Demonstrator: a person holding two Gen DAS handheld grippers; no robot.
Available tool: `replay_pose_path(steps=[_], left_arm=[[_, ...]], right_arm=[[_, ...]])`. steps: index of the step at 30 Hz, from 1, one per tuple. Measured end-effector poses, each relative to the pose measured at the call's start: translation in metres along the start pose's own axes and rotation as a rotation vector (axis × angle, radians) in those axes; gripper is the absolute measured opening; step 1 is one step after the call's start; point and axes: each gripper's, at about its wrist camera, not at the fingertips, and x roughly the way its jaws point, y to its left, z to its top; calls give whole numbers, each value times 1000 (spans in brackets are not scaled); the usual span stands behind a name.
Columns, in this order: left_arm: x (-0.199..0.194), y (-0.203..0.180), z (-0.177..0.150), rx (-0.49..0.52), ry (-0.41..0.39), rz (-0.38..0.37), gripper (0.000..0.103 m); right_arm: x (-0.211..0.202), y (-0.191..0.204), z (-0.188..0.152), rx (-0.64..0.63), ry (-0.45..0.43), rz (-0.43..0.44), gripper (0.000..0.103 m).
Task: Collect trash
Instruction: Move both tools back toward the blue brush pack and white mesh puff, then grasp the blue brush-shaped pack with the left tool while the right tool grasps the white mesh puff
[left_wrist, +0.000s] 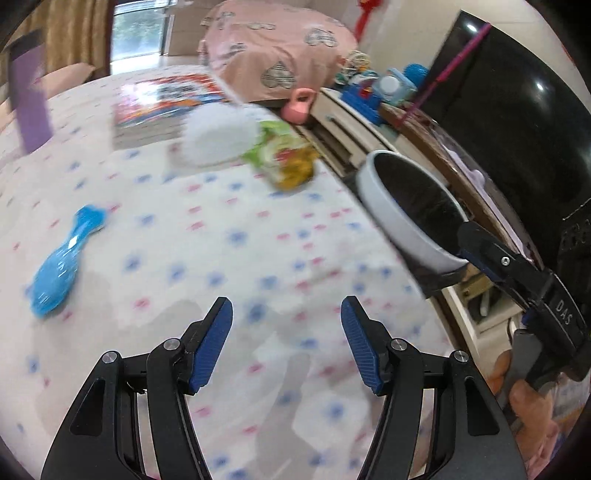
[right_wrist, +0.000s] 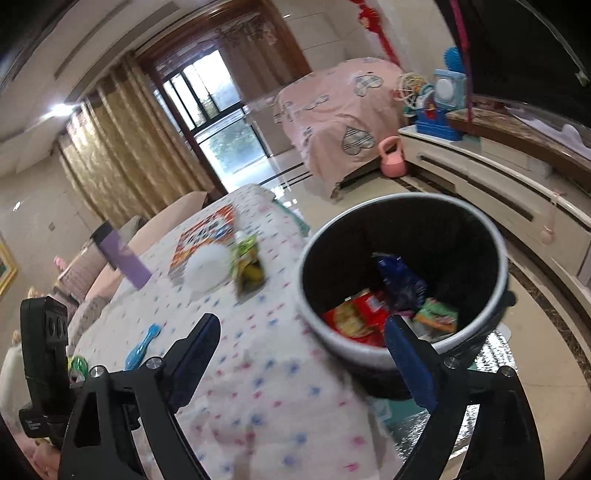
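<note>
A crinkled green and yellow snack wrapper (right_wrist: 246, 266) lies near the far edge of the table (right_wrist: 258, 369), which is covered in a white dotted cloth, just beside a white bowl (right_wrist: 207, 268). The bin (right_wrist: 402, 280), white-rimmed and black-lined, stands off the table's edge, holding red, blue and green packets. The left gripper (left_wrist: 286, 345) and the right gripper (right_wrist: 301, 363) both gape, nothing between their blue pads.

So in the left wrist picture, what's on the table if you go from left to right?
Purple bottle → blue hairbrush → colourful book → white bowl → green snack wrapper → trash bin, just off the table's right edge.
</note>
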Motion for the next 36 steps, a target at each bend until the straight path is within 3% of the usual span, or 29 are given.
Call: replay_pose_path(steps=[12,22,31,36], left_arm=[[-30,81,-31,-97,-22,107,62],[-37,125,-22,-154,-35,174,63],[-16,141,2,-96,5,260,63],[-12,138,7,-65,9,252,62]], right_arm=[[34,63,-31,-90,96,71,92],[56,100,-38,-178,142,116,92],[75,112,-24,-204,149,132,92],[92,120,-11,-232,149,139,92]])
